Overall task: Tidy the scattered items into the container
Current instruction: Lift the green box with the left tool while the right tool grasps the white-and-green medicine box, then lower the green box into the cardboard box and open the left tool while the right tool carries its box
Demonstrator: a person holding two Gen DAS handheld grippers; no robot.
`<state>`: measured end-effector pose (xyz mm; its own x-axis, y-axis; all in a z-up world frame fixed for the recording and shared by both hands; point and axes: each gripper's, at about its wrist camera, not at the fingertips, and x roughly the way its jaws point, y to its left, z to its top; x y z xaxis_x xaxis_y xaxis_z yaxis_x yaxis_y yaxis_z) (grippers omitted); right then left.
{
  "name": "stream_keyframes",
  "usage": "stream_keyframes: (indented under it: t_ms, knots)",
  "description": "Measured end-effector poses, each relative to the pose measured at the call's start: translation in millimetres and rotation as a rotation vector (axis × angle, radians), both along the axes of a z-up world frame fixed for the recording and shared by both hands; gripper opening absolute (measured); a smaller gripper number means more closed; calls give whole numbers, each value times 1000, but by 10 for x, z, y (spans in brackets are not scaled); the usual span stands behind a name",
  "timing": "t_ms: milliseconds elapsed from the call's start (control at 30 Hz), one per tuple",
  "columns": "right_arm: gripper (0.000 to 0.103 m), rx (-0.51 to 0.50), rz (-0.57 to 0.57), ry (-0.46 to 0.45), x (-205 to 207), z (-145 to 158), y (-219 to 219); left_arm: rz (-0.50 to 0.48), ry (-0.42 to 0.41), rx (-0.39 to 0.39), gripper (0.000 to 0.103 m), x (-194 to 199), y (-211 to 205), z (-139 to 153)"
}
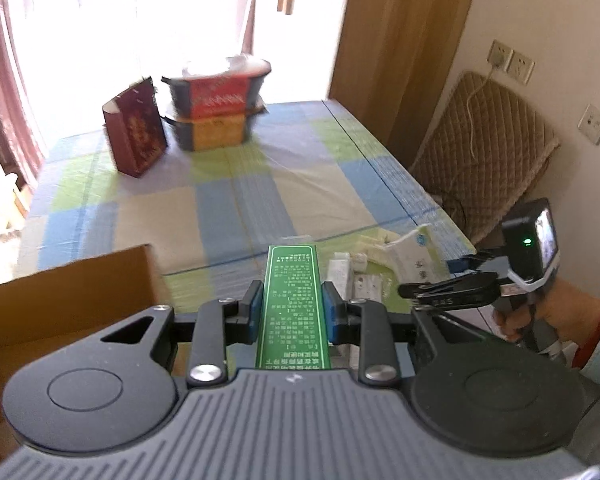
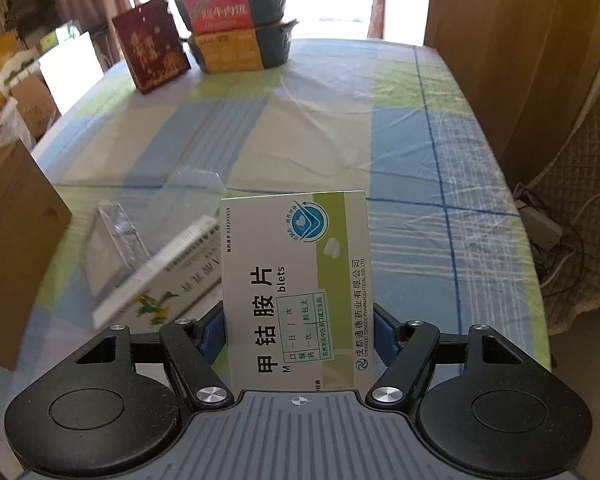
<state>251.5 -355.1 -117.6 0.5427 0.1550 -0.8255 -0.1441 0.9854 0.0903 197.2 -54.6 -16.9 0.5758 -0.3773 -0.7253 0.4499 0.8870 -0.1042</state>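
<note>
Cardboard container [image 1: 66, 300]: brown, open-topped, on near left of desk [image 1: 236, 184]; also seen at left edge of right wrist view [image 2: 12, 256].

Desk: covered with checked cloth in blue, green and cream under clear plastic sheet.

Padded chair [image 1: 484, 152]: quilted tan cover, beside desk on right, against wall with sockets.

Two stacked instant-meal bowls [image 2: 240, 20]: dark tubs, red sleeve above, orange sleeve below, at far end of desk.

Dark red gift bag [image 2: 152, 48]: upright, just left of the bowls.

Left gripper [image 1: 292, 312]: jaws closed partway on a green box [image 1: 294, 300], blue pads pressed to both long sides; box narrow, printed with white text, held lifted, pointing forward, just right of the container.

Right gripper [image 2: 298, 336]: jaws set wide, closed on a white tablet box [image 2: 300, 280] with green band and round blue logo; box held flat-face-up above desk. Same gripper in left wrist view [image 1: 440, 292], held in a hand [image 1: 540, 316] at right, pale sleeve and red band at wrist.

Scattered items still on desk: white-and-yellow medicine box [image 2: 160, 276], tilted, just left of the tablet box; clear plastic packaging [image 2: 140, 224] behind it, blurred; further small white packets [image 1: 364, 276] near right edge, details unreadable.
</note>
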Motion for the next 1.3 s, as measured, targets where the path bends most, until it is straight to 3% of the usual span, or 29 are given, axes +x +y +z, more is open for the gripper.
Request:
stream_keyframes:
  t_ms: [333,567,933,1300]
  knots:
    - [74,151,-5,-18,-232,564,160,138,-56,55,25,-163,1022,391]
    - [74,205,55,-9,-246,803,488,248,-31,80,25,-35,1592,258]
    - [74,198,153,9,-148,876,979,407,62,75,25,232,2024,-464]
    - [74,160,178,30,-126,844,1147,418,127,97,25,439,2071,-885]
